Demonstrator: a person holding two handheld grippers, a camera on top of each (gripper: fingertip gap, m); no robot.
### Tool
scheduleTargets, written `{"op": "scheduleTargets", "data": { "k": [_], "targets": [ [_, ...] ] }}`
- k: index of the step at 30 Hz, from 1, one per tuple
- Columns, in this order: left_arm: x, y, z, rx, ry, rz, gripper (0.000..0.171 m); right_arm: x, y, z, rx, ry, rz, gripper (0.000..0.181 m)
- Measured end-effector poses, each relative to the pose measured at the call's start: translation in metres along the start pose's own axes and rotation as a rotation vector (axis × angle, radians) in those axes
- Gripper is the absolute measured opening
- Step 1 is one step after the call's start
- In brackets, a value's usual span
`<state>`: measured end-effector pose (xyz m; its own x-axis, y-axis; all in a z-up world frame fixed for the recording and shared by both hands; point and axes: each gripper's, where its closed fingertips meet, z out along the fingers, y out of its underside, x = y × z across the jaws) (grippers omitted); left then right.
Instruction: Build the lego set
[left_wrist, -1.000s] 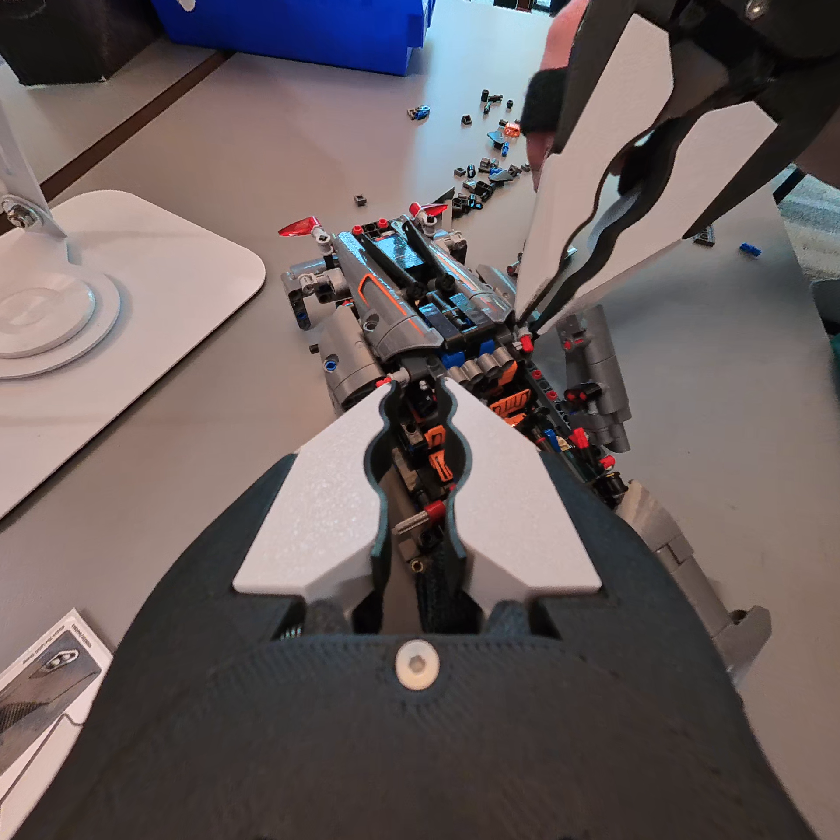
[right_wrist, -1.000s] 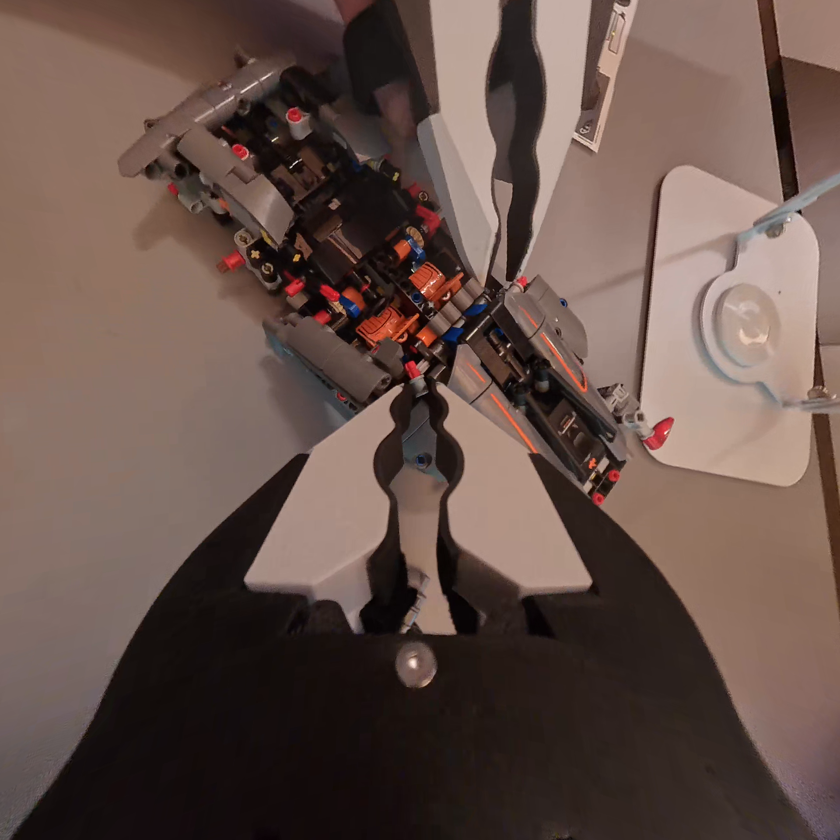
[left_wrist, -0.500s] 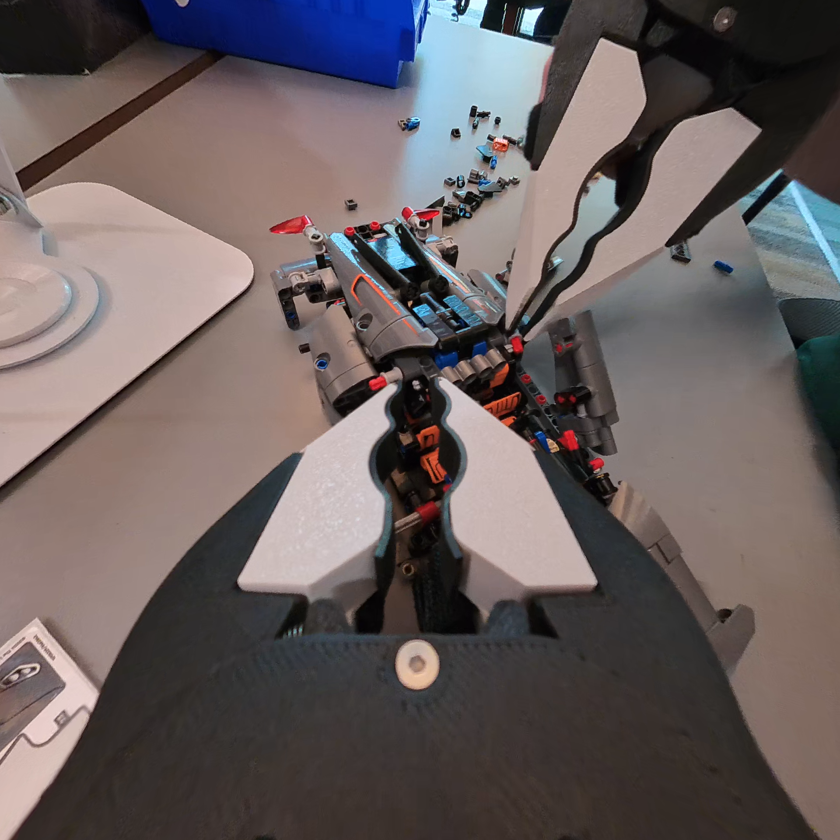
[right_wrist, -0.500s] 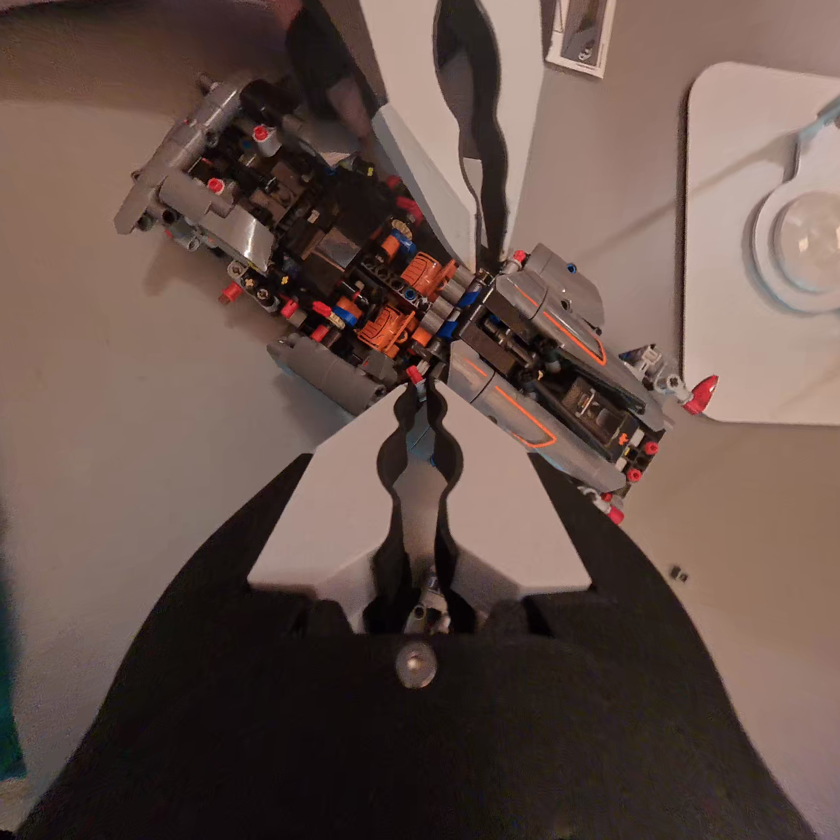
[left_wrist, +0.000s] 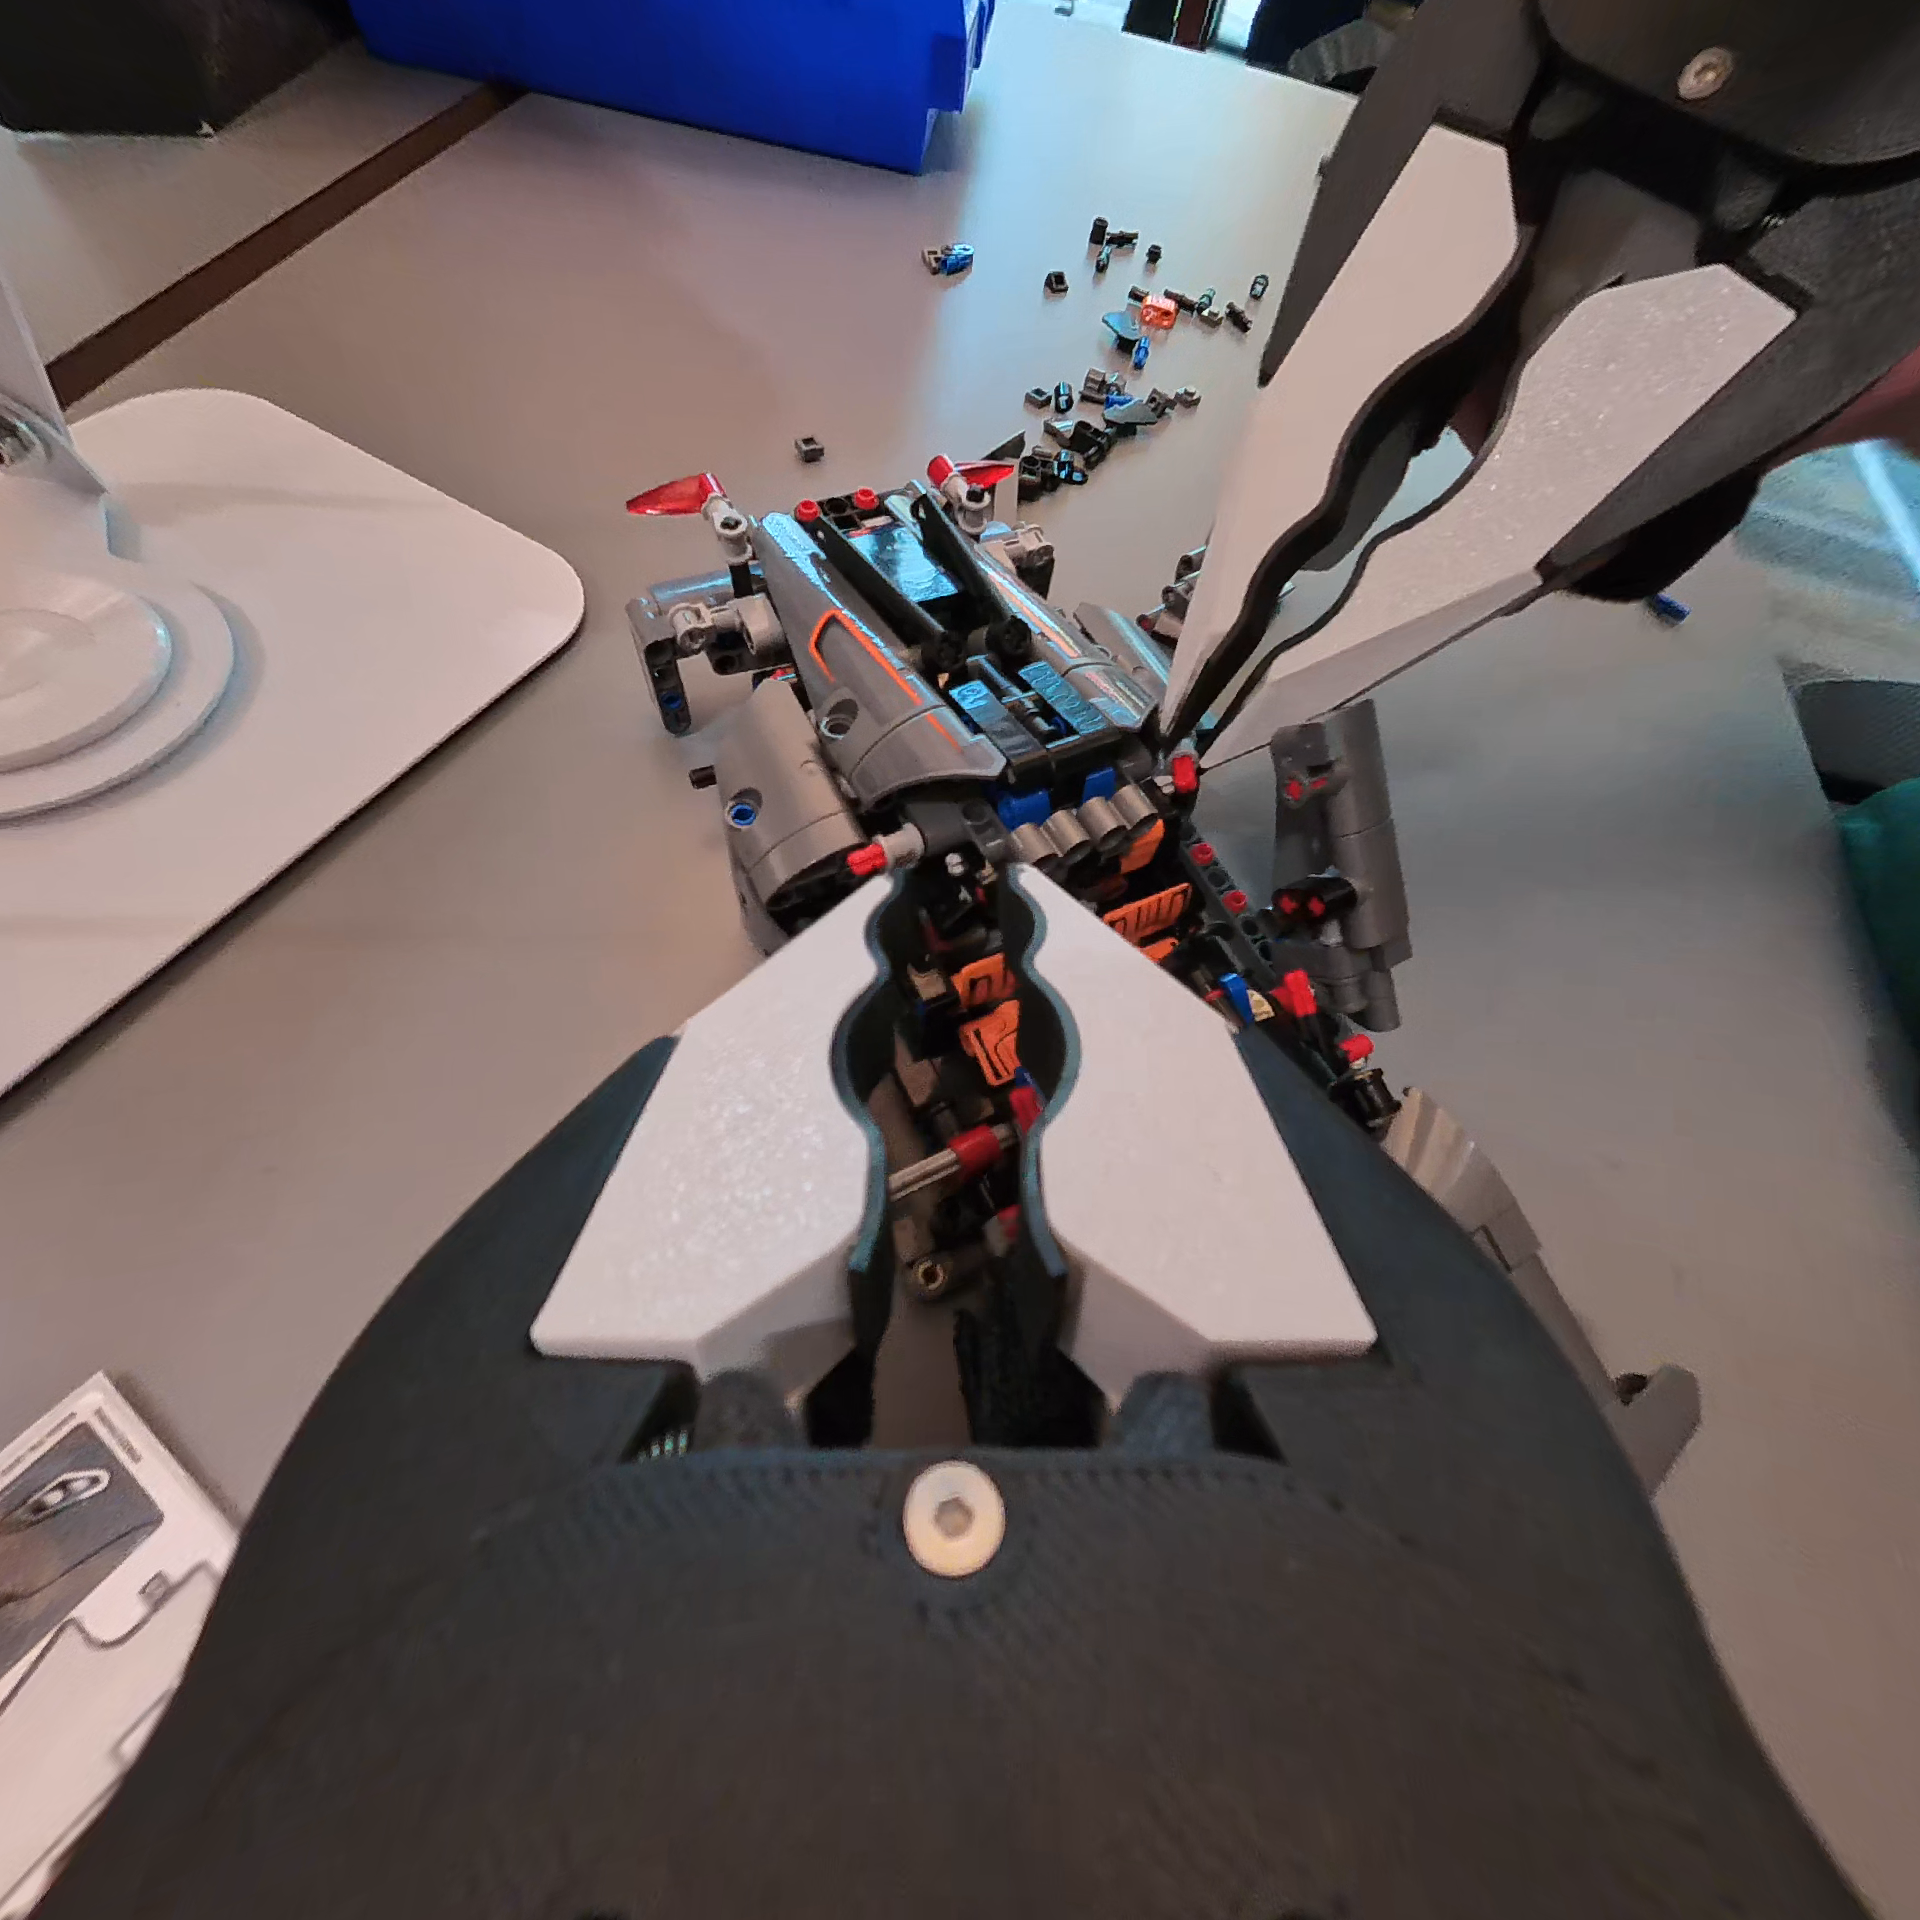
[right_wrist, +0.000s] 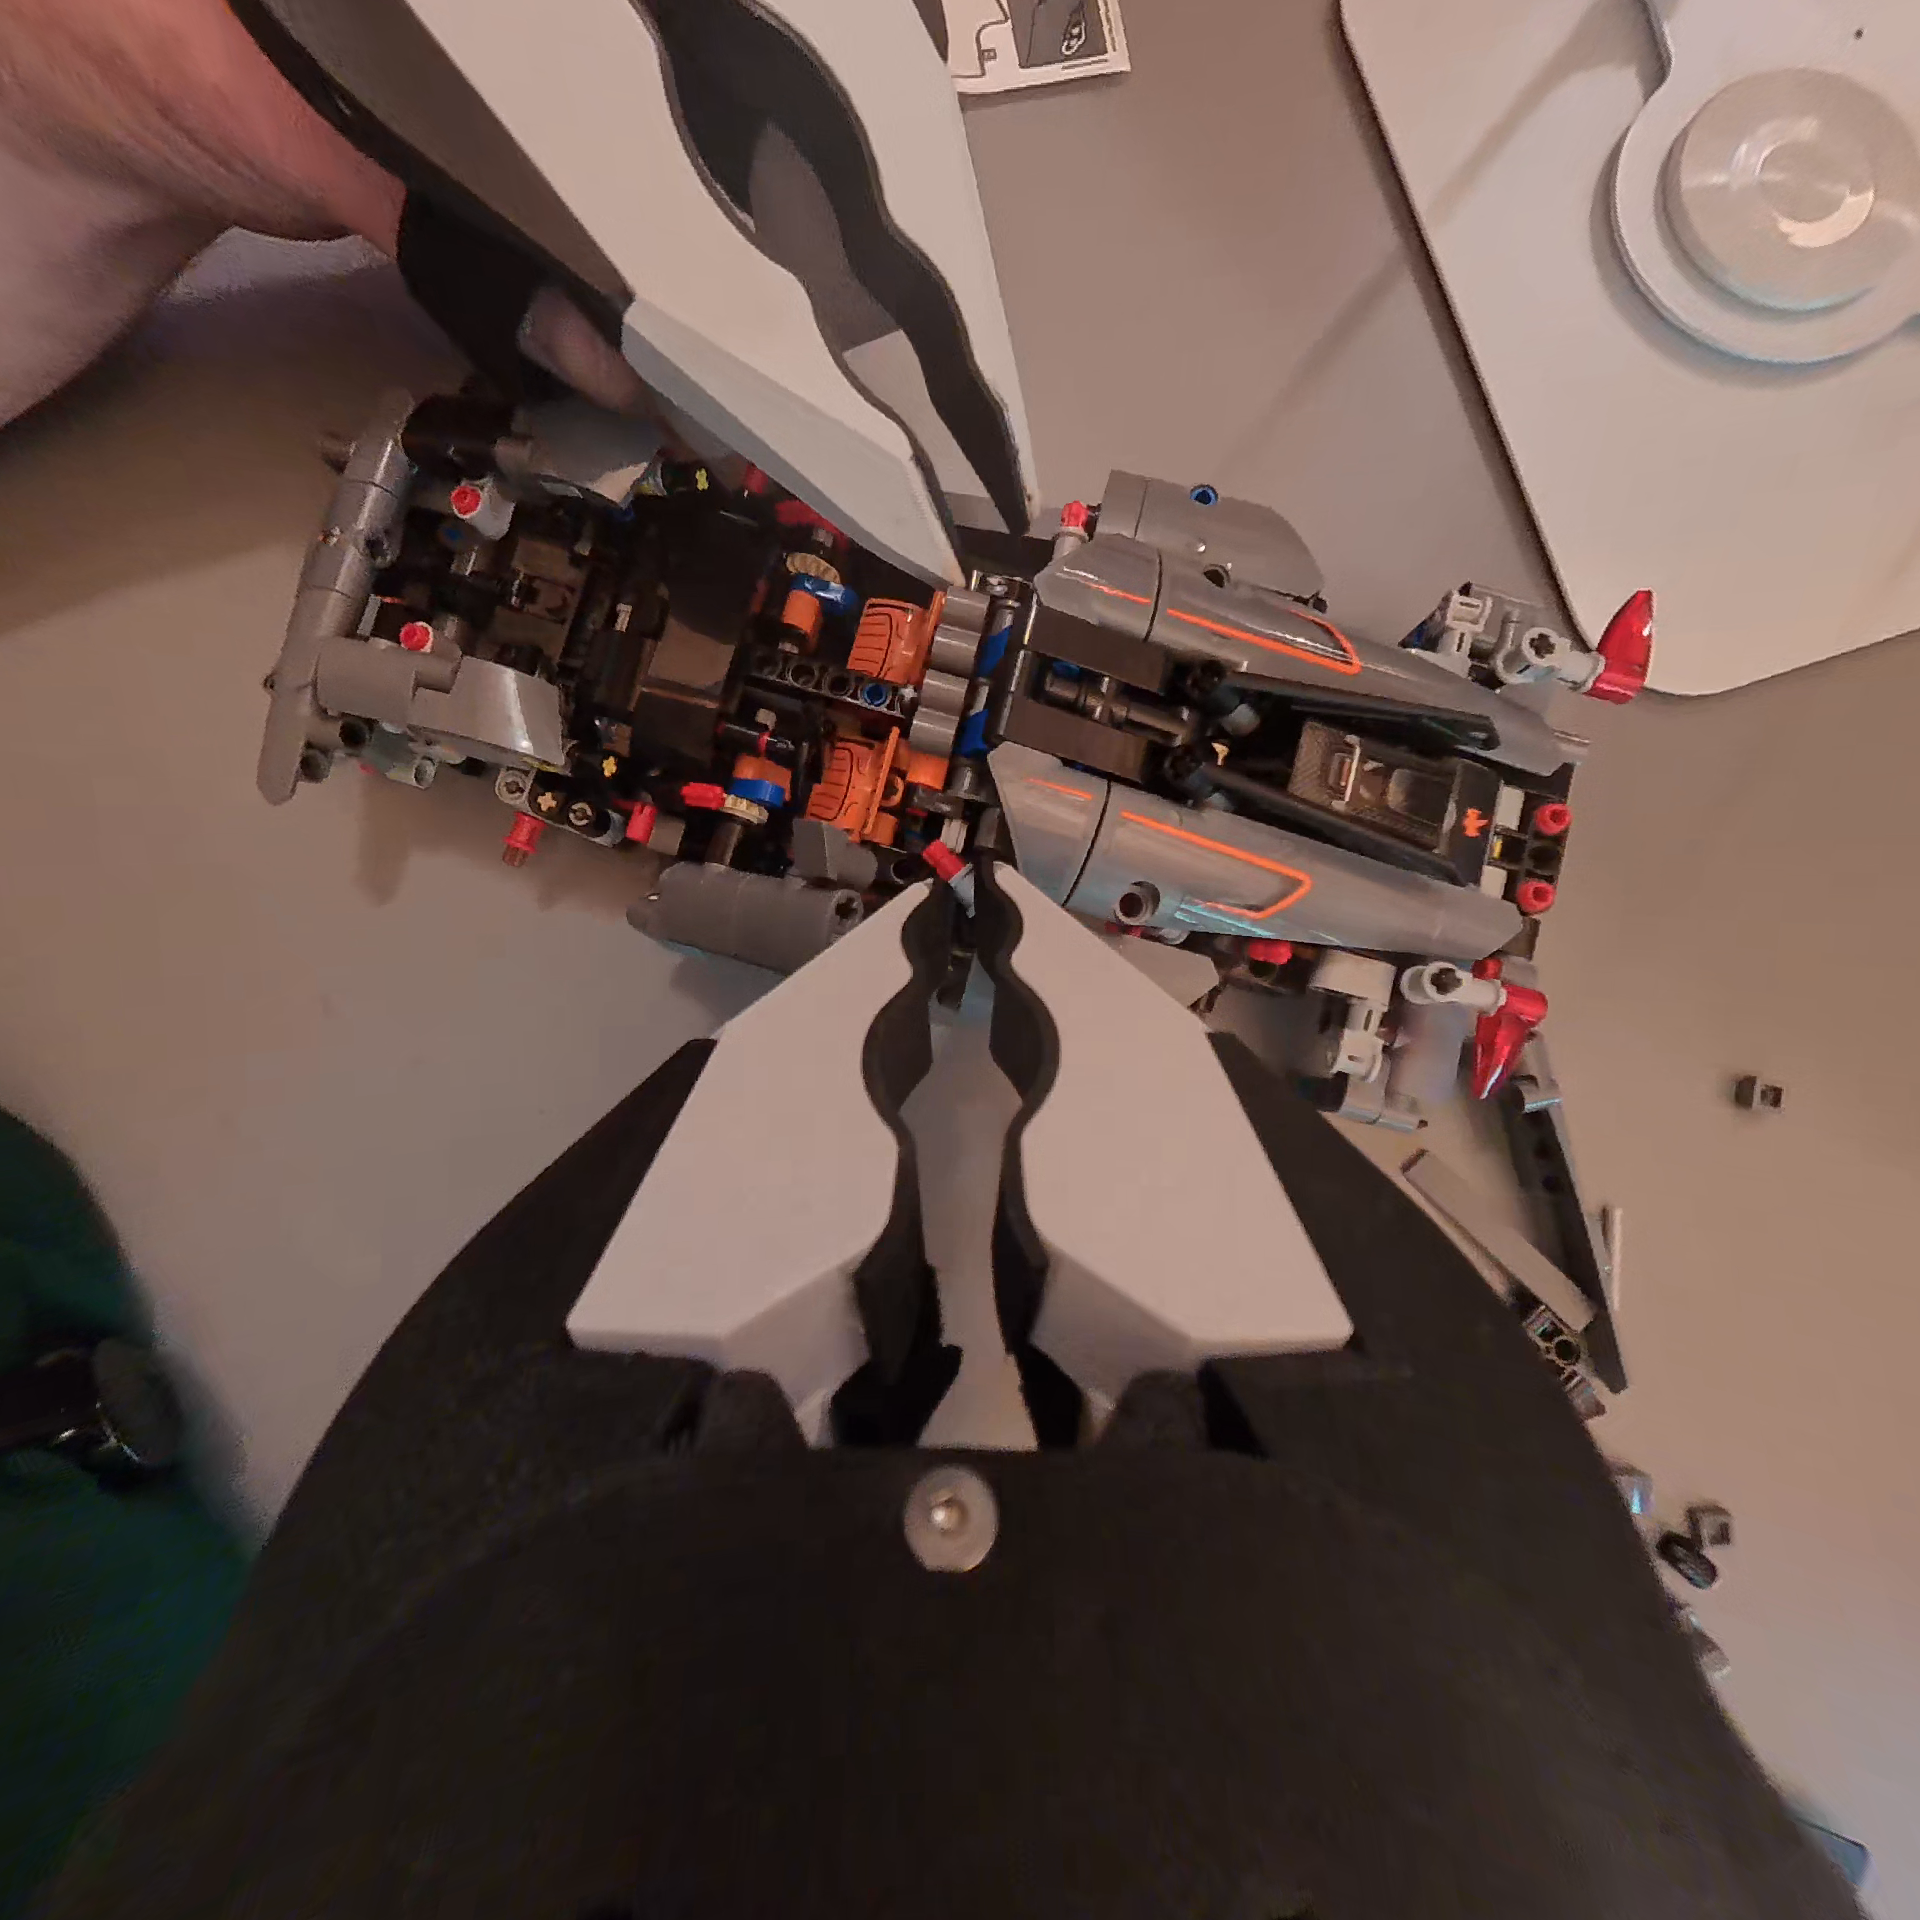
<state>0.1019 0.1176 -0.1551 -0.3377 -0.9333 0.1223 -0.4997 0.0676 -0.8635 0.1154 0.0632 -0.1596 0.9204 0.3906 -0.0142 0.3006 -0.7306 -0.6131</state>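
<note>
both close views share the lego model.

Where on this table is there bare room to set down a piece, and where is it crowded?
Bare table lies between the white base, the blue bin and the model. Another bare patch sits beside the model's grey end. Crowded: the loose parts beyond the model, and the model's middle, where both tools meet.

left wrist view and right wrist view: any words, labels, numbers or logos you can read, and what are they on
White paper instruction booklet: printed lines beside a picture, too small and blurred to read.
Grey, black and orange lego car model: a small orange emblem on its black end panel, a sign without letters; the marks on its blue tiles are unreadable.
No legible words or numbers elsewhere in either view.
</note>
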Motion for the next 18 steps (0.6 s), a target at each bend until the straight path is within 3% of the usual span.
{"op": "scheduleTargets", "data": {
  "k": [2, 4, 11, 18],
  "targets": [
    [0.004, -0.008, -0.006, 0.015, -0.006, 0.043, 0.031, 0.001, 0.001, -0.001, 0.009, -0.01, 0.023, 0.002],
    [0.014, -0.021, -0.011, 0.056, 0.0, 0.089, 0.035, 0.001, 0.002, -0.003, 0.022, -0.013, 0.057, 0.0],
    [0.036, -0.015, 0.012, -0.052, -0.018, 0.256, 0.035, 0.0, 0.003, -0.006, 0.041, 0.007, 0.004, 0.0],
    [0.042, -0.025, 0.024, -0.075, -0.16, 0.419, 0.041, -0.002, 0.003, -0.008, 0.016, -0.01, -0.157, 0.0]
  ]
}}
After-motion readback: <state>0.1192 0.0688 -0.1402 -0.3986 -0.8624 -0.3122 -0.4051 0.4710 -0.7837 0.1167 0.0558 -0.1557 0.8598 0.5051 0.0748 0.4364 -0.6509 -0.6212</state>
